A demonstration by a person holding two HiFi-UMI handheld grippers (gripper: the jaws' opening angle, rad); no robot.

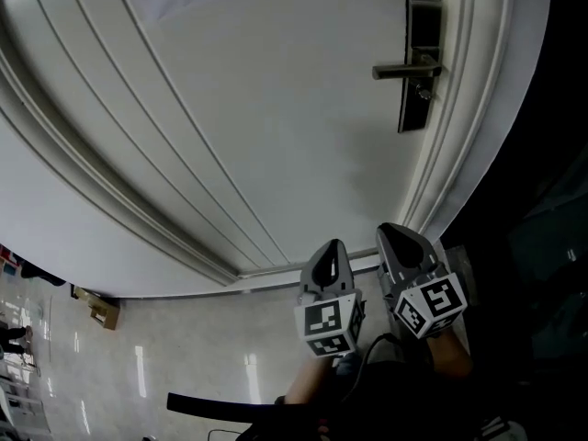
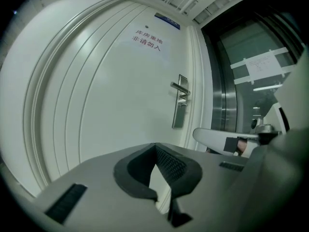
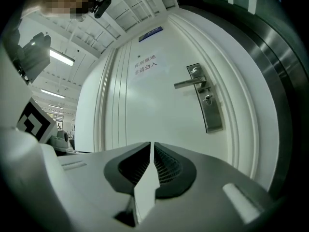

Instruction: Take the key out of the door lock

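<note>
Hanging low before the door (image 1: 230, 108), left gripper (image 2: 155, 149) and right gripper (image 3: 151, 146) hold their fingers pressed together, empty. The key (image 3: 208, 99) sits in the lock (image 3: 213, 116) under the handle (image 3: 189, 84), well apart. Advice: spread 1 gripper's fingers, pinch the key head squarely, pull straight.

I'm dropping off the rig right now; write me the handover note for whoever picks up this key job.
Left tool: jaws together, empty, held low, clear of the white panelled door.
Right tool: jaws closed to a thin slit, empty, beside the left one.
Small metal key: in the lock on the metal lock plate, just below the lever handle of the door.
Done: nothing yet. Left: approach the lock, grip the key, pull it out.
</note>
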